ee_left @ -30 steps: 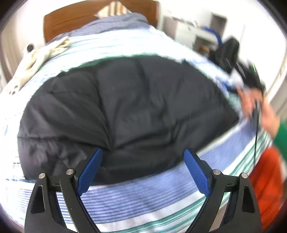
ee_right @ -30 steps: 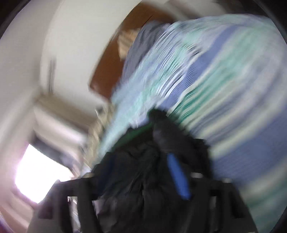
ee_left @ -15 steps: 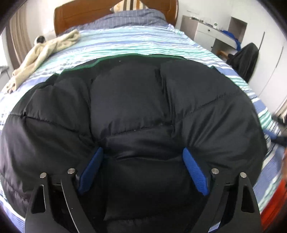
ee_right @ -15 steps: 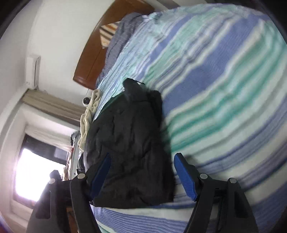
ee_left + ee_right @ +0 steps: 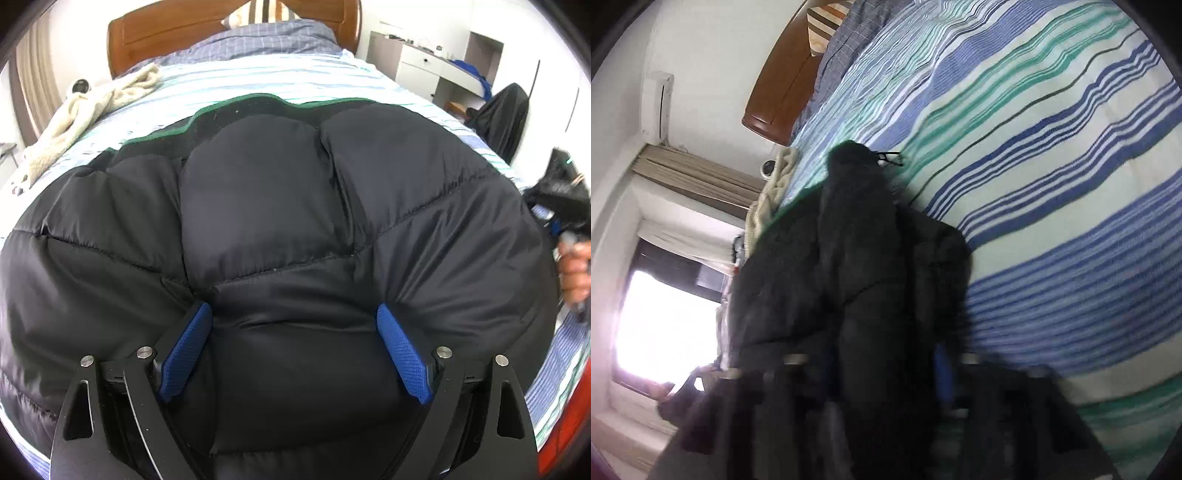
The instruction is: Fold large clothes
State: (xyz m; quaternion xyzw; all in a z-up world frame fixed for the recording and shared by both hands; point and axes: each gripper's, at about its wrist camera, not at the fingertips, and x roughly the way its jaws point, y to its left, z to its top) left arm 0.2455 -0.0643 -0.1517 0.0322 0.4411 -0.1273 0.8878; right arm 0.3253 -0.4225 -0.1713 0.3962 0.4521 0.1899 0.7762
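The left gripper (image 5: 293, 350) has its blue fingers (image 5: 402, 363) spread wide, pressed down into the black puffer jacket (image 5: 280, 221) with a padded panel bulging between them, not pinched. The right gripper (image 5: 886, 373), blurred, has just been closing; its fingers look drawn in on a bunched fold of the jacket. The jacket lies across the foot half of the bed (image 5: 295, 77), its green-trimmed edge toward the headboard (image 5: 166, 26). It should handle light, soft, springy and slick, so hold quilted seams or hems, not puffed panels. No containers hold anything; a cream towel (image 5: 92, 107) lies along the bed's left edge
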